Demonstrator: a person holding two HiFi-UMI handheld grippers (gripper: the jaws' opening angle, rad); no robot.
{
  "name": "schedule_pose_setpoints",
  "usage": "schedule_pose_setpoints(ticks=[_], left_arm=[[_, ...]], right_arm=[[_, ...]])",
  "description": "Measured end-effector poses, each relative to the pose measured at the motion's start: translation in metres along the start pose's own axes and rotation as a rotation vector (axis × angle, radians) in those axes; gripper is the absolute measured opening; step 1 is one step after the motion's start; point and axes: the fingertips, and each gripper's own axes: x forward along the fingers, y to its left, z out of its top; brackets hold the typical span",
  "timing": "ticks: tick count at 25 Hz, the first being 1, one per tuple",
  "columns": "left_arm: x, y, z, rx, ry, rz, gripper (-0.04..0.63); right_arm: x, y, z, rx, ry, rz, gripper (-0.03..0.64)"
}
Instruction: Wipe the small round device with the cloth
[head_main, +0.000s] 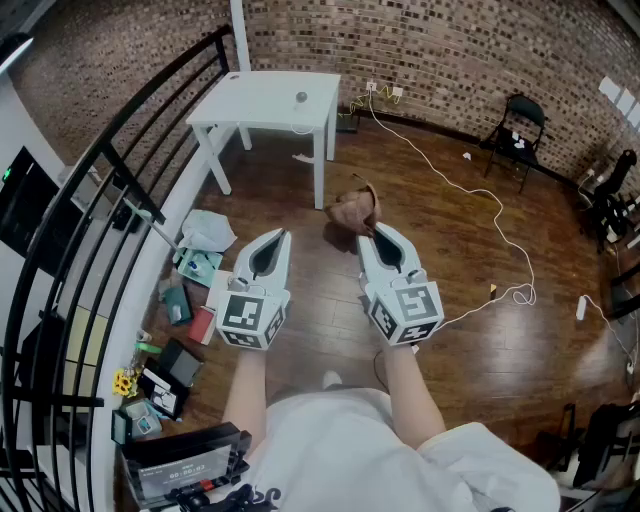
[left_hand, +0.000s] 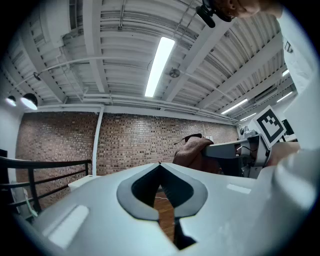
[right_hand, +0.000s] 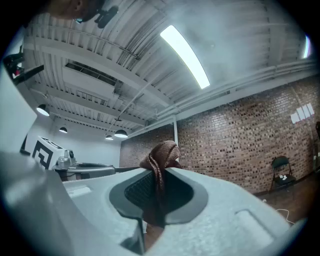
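Right claw (head_main: 373, 230) clamps the crumpled brown cloth (head_main: 352, 210); left claw (head_main: 283, 234) pinched closed, empty, both well apart from the white table (head_main: 250, 102).

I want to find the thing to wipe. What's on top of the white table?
A small round device sits on the white table, near its right end in the head view. Nothing covers the tabletop. Its details are too small to see.
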Motion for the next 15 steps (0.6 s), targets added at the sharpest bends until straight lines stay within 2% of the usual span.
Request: schedule_pose_setpoints(ticks=[5,10,15], left_arm=[[0.035,0.026,-0.016,-0.025,0.035,0.044,0.015],[0.103,0.087,-0.051,-0.055,0.077,0.066,0.015],[0.190,0.156,-0.076,-0.075,0.065,0.041,0.015]], right_arm=[[0.037,-0.030,-0.018,0.026,0.029,0.004,0.038],[0.122,-0.057,-0.053,0.043,0.076,0.033,0.038],[0.222,-0.083,-0.079,0.021,0.097,0.027,0.038]])
